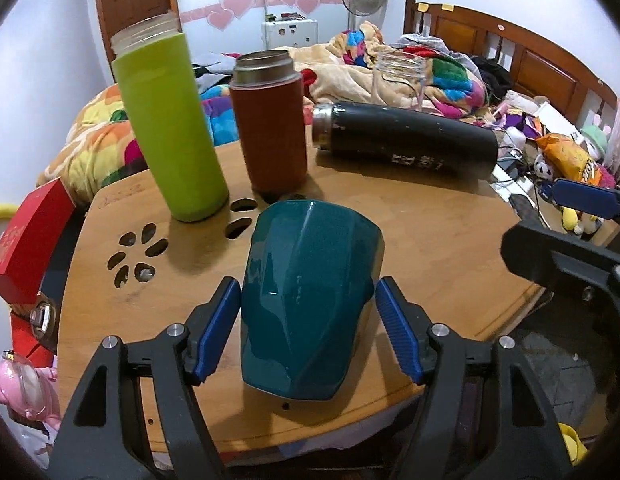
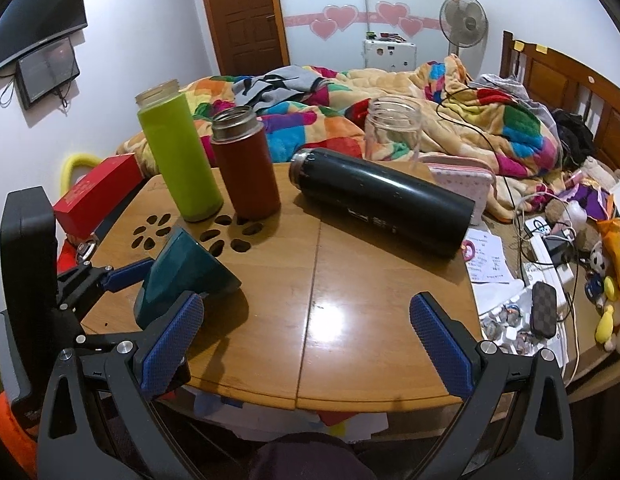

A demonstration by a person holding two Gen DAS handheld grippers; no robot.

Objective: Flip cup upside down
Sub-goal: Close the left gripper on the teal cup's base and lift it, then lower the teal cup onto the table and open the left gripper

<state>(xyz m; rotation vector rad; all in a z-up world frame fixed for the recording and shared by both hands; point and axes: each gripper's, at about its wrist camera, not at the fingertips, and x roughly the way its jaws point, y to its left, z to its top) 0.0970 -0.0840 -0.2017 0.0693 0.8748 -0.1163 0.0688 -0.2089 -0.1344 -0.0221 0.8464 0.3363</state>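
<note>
A teal faceted cup [image 1: 310, 292] lies tilted on the round wooden table [image 1: 429, 248], its closed base toward the near edge. My left gripper [image 1: 310, 332] is open, its blue pads on either side of the cup with small gaps. In the right wrist view the cup [image 2: 182, 276] leans at the left between the left gripper's fingers [image 2: 126, 274]. My right gripper [image 2: 306, 344] is open and empty above the table's near edge [image 2: 349, 396].
A green bottle [image 1: 170, 128] and a brown flask [image 1: 270, 124] stand at the back. A black flask [image 1: 405, 140] lies on its side, a clear jar [image 2: 393, 128] behind it. A red box [image 1: 30, 240] sits at the left; a cluttered bed [image 2: 389, 92] is behind.
</note>
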